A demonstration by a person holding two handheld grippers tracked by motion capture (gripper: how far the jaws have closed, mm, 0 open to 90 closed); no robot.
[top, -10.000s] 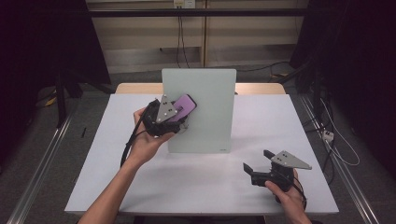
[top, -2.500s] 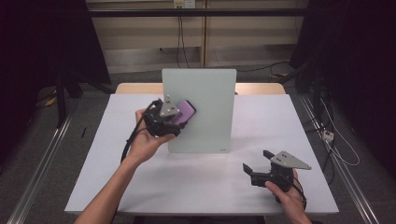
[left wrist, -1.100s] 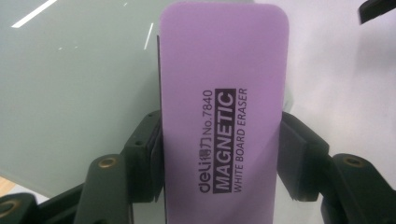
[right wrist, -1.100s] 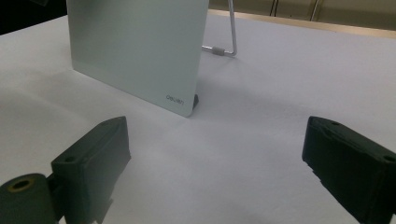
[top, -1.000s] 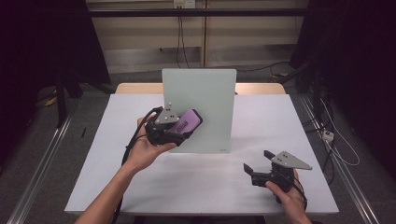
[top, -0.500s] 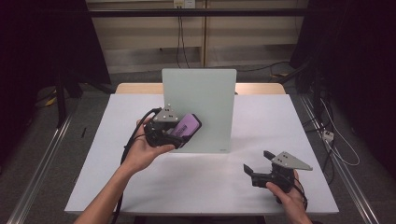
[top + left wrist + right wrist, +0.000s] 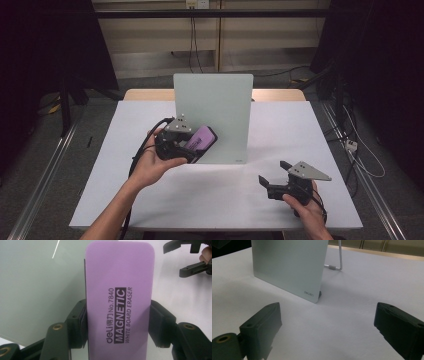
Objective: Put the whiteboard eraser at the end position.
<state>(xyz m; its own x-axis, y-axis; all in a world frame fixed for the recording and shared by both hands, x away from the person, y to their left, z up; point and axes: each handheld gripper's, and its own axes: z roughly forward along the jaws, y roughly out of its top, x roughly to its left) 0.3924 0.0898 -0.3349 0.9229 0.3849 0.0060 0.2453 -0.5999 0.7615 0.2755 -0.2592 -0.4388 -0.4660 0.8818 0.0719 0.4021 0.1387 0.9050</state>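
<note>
**Eraser held at board face**

Your left hand-held gripper (image 7: 192, 150) pinches a purple eraser (image 7: 119, 302), rounded corners, against the upright whiteboard (image 7: 215, 107). Its gripper view reads "MAGNETIC WHITE BOARD ERASER". Your right hand-held gripper (image 7: 272, 177) rests spread on the bench (image 7: 310, 130).
</note>
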